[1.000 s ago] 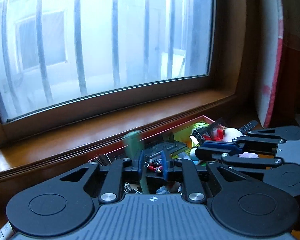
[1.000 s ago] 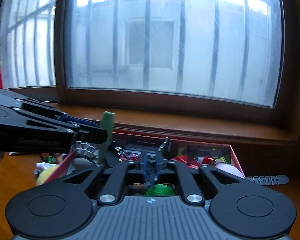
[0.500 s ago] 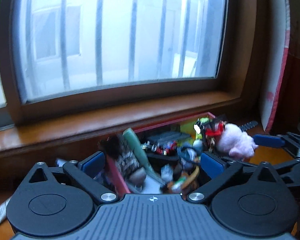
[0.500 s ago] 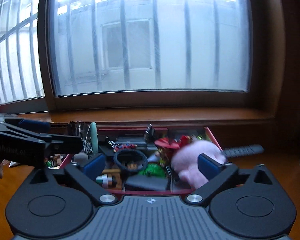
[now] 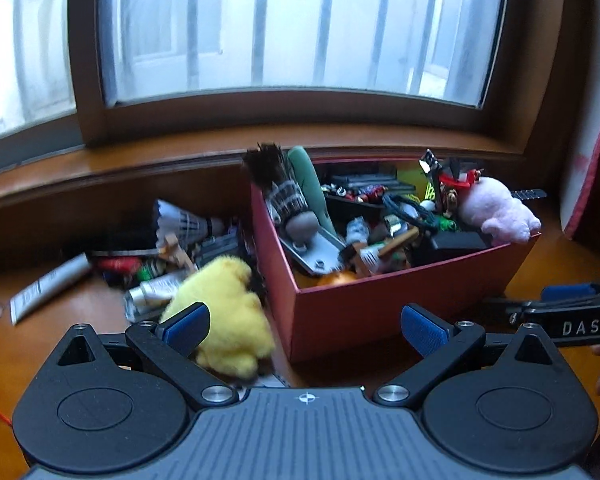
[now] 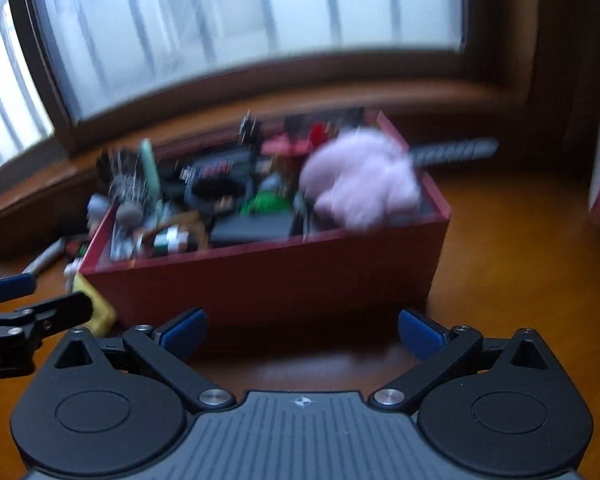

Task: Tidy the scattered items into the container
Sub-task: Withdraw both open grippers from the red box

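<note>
Both my left gripper (image 5: 304,322) and right gripper (image 6: 302,330) gape empty before the red cardboard box (image 5: 380,304), crammed; a fuzzy yellow plush (image 5: 224,312) lies beside it.

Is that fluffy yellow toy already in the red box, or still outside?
Still outside. The yellow plush toy lies on the table against the left wall of the red box, among other loose items, just ahead of the open left gripper.
</note>
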`<state>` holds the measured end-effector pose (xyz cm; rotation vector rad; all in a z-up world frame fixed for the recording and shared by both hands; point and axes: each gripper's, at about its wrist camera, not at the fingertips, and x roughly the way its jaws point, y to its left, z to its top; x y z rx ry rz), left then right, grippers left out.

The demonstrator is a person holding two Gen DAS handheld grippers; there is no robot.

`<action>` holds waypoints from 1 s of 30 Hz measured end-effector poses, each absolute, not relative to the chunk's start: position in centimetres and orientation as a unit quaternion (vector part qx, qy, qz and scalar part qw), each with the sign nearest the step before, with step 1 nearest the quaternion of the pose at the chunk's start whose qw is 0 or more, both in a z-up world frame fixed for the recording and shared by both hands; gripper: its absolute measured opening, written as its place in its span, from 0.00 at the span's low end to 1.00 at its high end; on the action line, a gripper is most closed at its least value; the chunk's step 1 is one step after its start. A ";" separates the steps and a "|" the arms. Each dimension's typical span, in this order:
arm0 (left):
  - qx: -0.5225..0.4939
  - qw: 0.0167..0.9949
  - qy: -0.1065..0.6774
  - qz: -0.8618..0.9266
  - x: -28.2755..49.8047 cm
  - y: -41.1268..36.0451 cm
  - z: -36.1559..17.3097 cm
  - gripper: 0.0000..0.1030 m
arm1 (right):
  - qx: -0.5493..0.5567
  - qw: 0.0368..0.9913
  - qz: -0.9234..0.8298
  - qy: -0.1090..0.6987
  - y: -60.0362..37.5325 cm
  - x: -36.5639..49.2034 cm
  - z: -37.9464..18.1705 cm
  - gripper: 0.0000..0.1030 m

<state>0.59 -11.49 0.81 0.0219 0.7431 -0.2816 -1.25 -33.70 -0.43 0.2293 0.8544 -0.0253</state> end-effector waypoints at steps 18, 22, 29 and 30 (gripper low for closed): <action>-0.006 0.912 0.394 -0.116 0.7 -13.5 0.0 1.00 | 0.098 0.884 0.007 0.456 -34.4 -1.2 -0.1 1.00; 0.000 0.911 0.395 -0.117 0.8 -13.7 -0.1 1.00 | 0.103 0.882 0.008 0.459 -34.5 -0.8 -0.2 1.00; 0.009 0.910 0.396 -0.119 0.9 -13.8 -0.2 1.00 | 0.098 0.879 0.010 0.467 -34.5 -0.6 -0.7 1.00; 0.009 0.910 0.397 -0.121 0.9 -13.8 -0.2 1.00 | 0.097 0.878 0.011 0.469 -34.4 -0.6 -0.8 1.00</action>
